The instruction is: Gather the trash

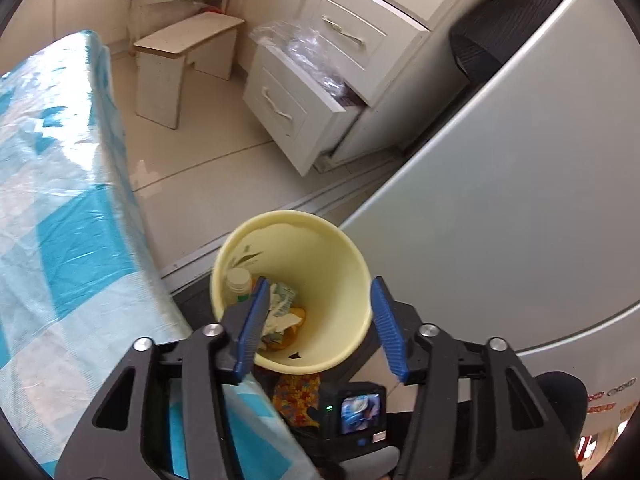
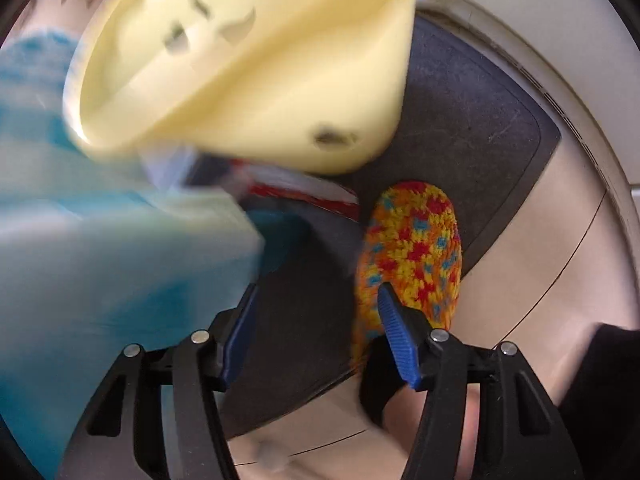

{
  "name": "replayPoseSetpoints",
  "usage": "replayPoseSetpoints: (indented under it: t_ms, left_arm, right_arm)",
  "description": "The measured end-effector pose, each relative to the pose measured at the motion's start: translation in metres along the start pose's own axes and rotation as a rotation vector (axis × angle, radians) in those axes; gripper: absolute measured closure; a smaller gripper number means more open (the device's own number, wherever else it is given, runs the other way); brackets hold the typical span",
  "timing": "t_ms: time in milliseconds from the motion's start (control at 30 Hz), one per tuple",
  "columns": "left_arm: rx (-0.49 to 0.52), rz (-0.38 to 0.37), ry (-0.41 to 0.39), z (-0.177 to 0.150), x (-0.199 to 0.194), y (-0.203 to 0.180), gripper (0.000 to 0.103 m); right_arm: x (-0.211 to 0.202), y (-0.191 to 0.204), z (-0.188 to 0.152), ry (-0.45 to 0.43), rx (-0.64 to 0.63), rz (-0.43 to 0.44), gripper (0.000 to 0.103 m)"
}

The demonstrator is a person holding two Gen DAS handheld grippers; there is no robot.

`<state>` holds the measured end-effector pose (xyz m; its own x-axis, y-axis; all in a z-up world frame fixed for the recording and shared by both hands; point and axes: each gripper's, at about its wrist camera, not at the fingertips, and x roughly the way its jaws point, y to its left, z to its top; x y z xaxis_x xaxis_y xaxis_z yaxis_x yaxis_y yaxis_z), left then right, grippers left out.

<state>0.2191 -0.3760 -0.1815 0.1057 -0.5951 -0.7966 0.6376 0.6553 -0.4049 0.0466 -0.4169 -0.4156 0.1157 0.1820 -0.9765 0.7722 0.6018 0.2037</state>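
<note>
Bin (image 1: 320, 272) stands between table (image 1: 60, 200) and fridge (image 1: 500, 220).

both views are fisheye, with dark rounded corners and straight lines bowed near the edges. the left wrist view is sharp and evenly lit by soft indoor light, with a pale sheen on the floor (image 1: 152, 172). the right wrist view is heavily motion-blurred, above all the yellow bin (image 2: 248, 80) and blue cloth (image 2: 100, 248).

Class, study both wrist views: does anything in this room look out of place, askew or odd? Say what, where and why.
The bottom drawer of the white cabinet hangs pulled out and tilted, with crumpled clear plastic bulging from it. The yellow bin leans rather than standing upright, and it holds a bottle and wrappers.
</note>
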Motion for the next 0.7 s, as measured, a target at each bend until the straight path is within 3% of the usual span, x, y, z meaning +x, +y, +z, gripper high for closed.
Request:
replayPoseSetpoints:
  t_ms: [100, 300, 433, 500, 700]
  left_arm:
    - [0.000, -0.009, -0.023, -0.004, -0.007, 0.012, 0.049]
    - [-0.033, -0.084, -0.054, -0.006, -0.015, 0.024, 0.048]
    - [-0.021, -0.084, -0.051, -0.007, -0.016, 0.024, 0.048]
    - [-0.018, -0.083, -0.050, -0.007, -0.015, 0.024, 0.048]
    - [0.000, -0.091, -0.050, -0.007, -0.012, 0.021, 0.046]
  right_arm:
    - [0.028, 0.002, -0.008, -0.001, -0.084, -0.107, 0.044]
    - [0.053, 0.014, 0.006, -0.088, -0.196, -0.141, 0.044]
    - [0.075, -0.001, 0.019, -0.099, -0.114, -0.101, 0.043]
    - [0.078, -0.008, 0.024, -0.146, -0.071, -0.063, 0.042]
    - [0.093, -0.018, 0.036, -0.250, -0.087, 0.012, 0.039]
